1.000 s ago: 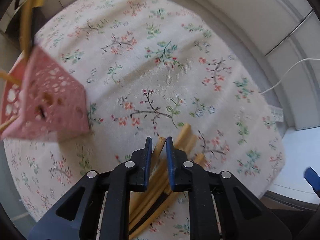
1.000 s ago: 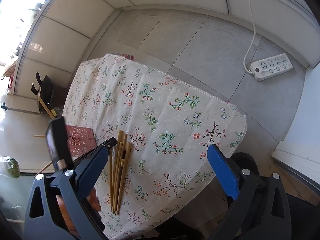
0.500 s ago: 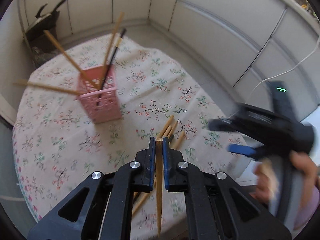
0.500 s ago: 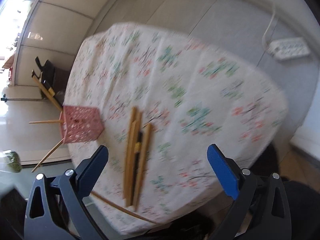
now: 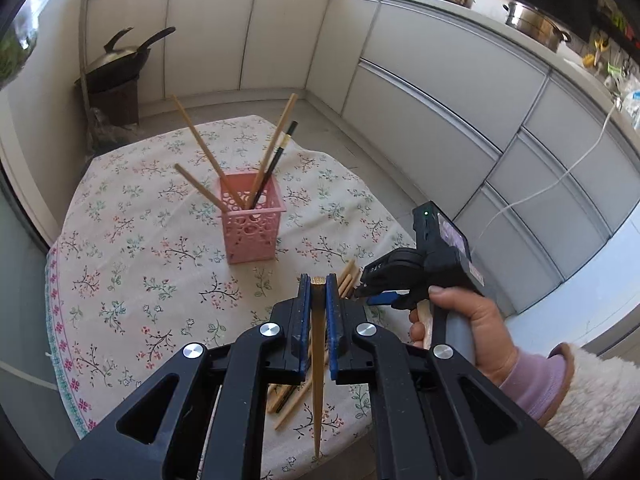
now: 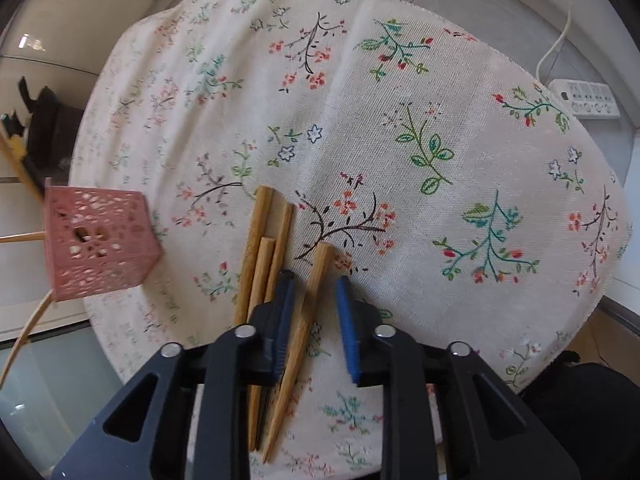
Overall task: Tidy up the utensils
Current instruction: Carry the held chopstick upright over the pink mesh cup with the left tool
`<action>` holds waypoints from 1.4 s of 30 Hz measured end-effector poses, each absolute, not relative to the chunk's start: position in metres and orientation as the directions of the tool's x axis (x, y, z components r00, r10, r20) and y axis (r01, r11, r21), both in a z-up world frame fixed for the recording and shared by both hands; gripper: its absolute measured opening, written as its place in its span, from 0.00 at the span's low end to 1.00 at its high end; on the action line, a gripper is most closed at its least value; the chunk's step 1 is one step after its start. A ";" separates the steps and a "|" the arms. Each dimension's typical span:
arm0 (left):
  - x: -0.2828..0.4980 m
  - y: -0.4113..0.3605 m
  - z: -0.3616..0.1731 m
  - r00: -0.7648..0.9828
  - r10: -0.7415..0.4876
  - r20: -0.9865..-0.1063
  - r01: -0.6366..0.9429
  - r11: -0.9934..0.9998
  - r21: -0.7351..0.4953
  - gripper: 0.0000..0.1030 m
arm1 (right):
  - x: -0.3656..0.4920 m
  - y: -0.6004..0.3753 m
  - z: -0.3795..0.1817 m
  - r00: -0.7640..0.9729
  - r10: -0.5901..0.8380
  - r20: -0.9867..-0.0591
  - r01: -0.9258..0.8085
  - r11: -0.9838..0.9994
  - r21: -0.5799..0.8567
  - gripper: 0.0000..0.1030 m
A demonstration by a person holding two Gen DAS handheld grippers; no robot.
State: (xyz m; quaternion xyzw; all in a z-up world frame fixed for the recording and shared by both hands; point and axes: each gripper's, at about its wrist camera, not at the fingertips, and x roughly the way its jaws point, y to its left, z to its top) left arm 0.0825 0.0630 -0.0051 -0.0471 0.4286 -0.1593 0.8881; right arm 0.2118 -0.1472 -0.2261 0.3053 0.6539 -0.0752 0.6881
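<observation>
1. Up close, my left tongs (image 5: 319, 286) are clamped on one bamboo chopstick (image 5: 317, 360), which hangs raised above the surface with its blunt end level with the fingertips and its pointed end toward the camera.
2. My right tongs (image 6: 314, 292) are parted, low over the surface, with their two blue pads on either side of a loose chopstick (image 6: 310, 304) lying on the cloth; I cannot tell whether they touch it.
3. Just left of that one, a small bundle of chopsticks (image 6: 260, 256) lies side by side on the floral tablecloth (image 6: 400, 80).
4. Farther out stands a pink perforated basket (image 5: 250, 220), upright, near the middle of the round surface (image 5: 120, 240).
5. Four chopsticks (image 5: 276, 152) lean out of the basket at different angles, one of them dark.
6. Beyond the surface, a white power strip (image 6: 584, 100) lies on the floor, and pale cabinets (image 5: 440, 100) line the room.
</observation>
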 end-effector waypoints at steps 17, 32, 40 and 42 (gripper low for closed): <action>0.075 0.066 0.011 0.638 -0.318 -0.701 0.225 0.948 -0.225 0.06 | 0.164 -0.155 -0.131 0.469 0.267 -0.842 0.253 0.873 0.417 0.08; 0.057 0.069 0.041 0.707 -0.279 -0.650 0.173 0.959 -0.224 0.06 | 0.114 -0.151 -0.039 0.650 0.279 -0.707 0.043 0.915 0.401 0.08; 0.067 0.072 0.077 0.762 -0.251 -0.596 0.154 0.966 -0.210 0.06 | 0.123 -0.160 0.007 0.707 0.276 -0.651 0.020 0.913 0.408 0.08; 0.073 0.073 0.090 0.778 -0.246 -0.578 0.148 0.966 -0.211 0.06 | 0.127 -0.162 0.018 0.719 0.279 -0.636 0.014 0.910 0.414 0.08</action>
